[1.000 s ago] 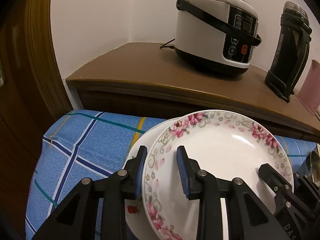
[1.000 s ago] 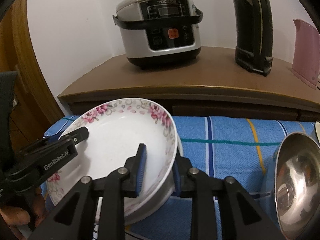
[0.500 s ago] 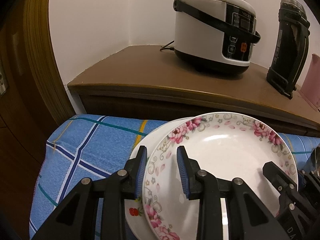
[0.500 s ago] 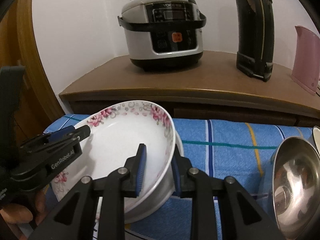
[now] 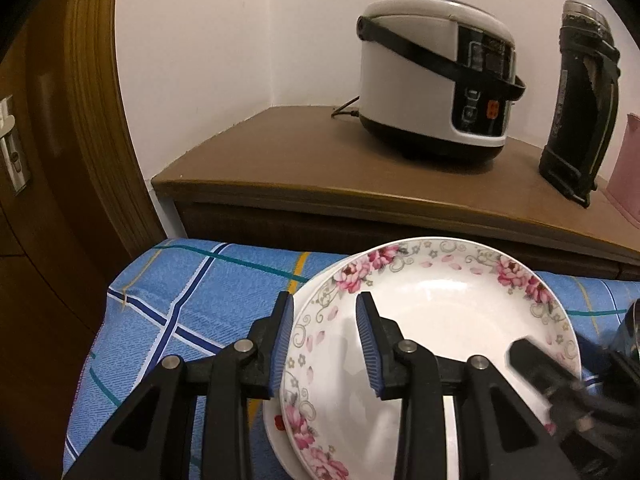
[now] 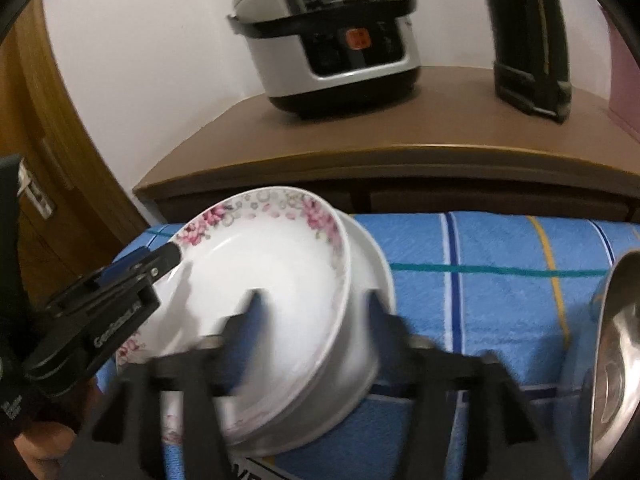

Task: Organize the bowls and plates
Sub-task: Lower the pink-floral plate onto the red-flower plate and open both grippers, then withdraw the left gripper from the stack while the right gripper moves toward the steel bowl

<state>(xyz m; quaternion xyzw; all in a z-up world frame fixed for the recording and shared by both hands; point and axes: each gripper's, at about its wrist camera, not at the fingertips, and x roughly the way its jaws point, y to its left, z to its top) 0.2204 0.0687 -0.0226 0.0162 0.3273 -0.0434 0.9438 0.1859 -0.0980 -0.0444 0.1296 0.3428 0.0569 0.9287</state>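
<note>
a: where's the floral plate (image 5: pixel 440 320) sitting?
b: on top of a plain white plate (image 6: pixel 362 320), both on the blue checked cloth (image 5: pixel 192 312) over the tabletop, in front of the wooden cabinet (image 5: pixel 360 184) with the rice cooker (image 5: pixel 436 76) and a black jug (image 5: pixel 578 100).
a: and the left claw (image 5: pixel 325 346)?
b: its blue pads straddle the floral plate's left rim, one outside, one over the well. the jaws have just been easing apart, and there's a gap at the inner pad, so it reads as let go, not clenched.
a: the right claw (image 6: pixel 314 312)?
b: blurred, but its jaws have just been opening too. they stand wide on either side of the stack's right edge, rim between them; as far as the blur lets me judge, no pad presses on it.
a: anything else near?
b: a steel bowl (image 6: pixel 616 364) at the right edge, well apart from the plates.
</note>
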